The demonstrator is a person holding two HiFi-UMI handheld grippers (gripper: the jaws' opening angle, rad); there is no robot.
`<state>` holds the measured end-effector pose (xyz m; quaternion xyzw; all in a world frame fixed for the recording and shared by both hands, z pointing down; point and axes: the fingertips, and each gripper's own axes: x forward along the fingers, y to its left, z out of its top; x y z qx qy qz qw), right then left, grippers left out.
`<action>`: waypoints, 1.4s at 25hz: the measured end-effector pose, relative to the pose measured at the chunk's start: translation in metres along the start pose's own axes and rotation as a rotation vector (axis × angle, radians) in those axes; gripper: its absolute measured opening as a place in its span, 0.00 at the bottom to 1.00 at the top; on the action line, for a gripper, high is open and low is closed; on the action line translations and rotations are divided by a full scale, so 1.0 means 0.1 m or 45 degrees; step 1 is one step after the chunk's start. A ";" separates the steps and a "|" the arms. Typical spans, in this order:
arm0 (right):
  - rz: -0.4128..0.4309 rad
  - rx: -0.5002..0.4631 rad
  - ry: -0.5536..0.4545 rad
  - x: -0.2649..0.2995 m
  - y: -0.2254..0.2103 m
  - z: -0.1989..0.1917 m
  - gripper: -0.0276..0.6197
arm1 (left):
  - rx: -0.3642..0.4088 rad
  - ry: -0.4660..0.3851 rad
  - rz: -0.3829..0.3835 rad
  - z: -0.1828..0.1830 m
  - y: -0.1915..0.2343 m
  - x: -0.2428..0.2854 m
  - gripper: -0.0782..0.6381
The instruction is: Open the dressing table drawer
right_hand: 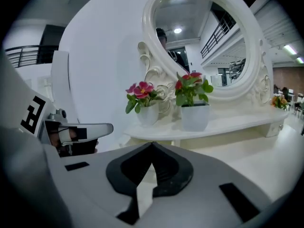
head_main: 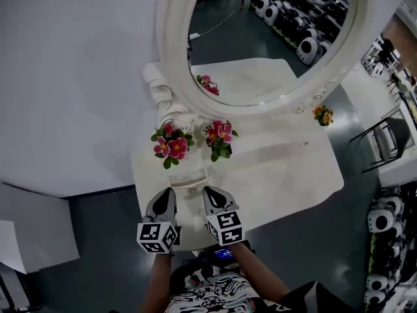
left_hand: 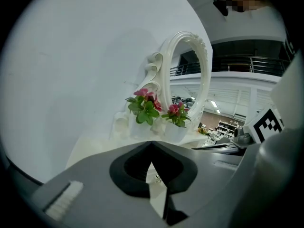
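Note:
A white dressing table (head_main: 296, 171) carries an oval mirror (head_main: 260, 38) and a raised shelf with two pots of pink flowers (head_main: 171, 146) (head_main: 220, 137). The small drawer front (head_main: 190, 182) sits under that shelf, just beyond both grippers. My left gripper (head_main: 168, 193) and right gripper (head_main: 209, 192) hover side by side over the table's near edge, pointing at the drawer. In the left gripper view the left gripper (left_hand: 151, 142) is shut and empty, and a small knob (left_hand: 156, 178) shows below its tips. In the right gripper view the right gripper (right_hand: 152, 144) is shut on nothing and faces the shelf (right_hand: 204, 126).
A small pot of orange flowers (head_main: 323, 115) stands at the table's far right. A white wall (head_main: 71, 77) runs behind on the left. Dark floor surrounds the table, with a black chair (head_main: 391, 139) and rows of black-and-white objects (head_main: 384, 240) to the right.

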<state>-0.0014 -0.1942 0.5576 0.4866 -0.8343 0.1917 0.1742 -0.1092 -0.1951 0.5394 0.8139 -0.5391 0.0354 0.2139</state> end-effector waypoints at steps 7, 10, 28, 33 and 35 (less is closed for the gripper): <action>-0.032 -0.015 -0.070 -0.17 -0.03 0.20 0.05 | 0.062 -0.042 -0.022 0.22 -0.10 -0.08 0.11; -0.053 -0.043 -0.051 -0.18 -0.05 0.19 0.05 | 0.068 -0.042 -0.021 0.22 -0.10 -0.09 0.11; -0.044 -0.040 -0.020 -0.16 -0.01 0.16 0.05 | 0.050 -0.006 -0.005 0.11 -0.01 -0.12 0.11; -0.043 -0.040 -0.023 -0.13 0.01 0.16 0.04 | 0.047 -0.002 -0.007 0.08 0.02 -0.12 0.11; -0.046 -0.038 -0.024 -0.12 0.00 0.15 0.04 | 0.047 -0.001 -0.010 0.07 0.02 -0.12 0.11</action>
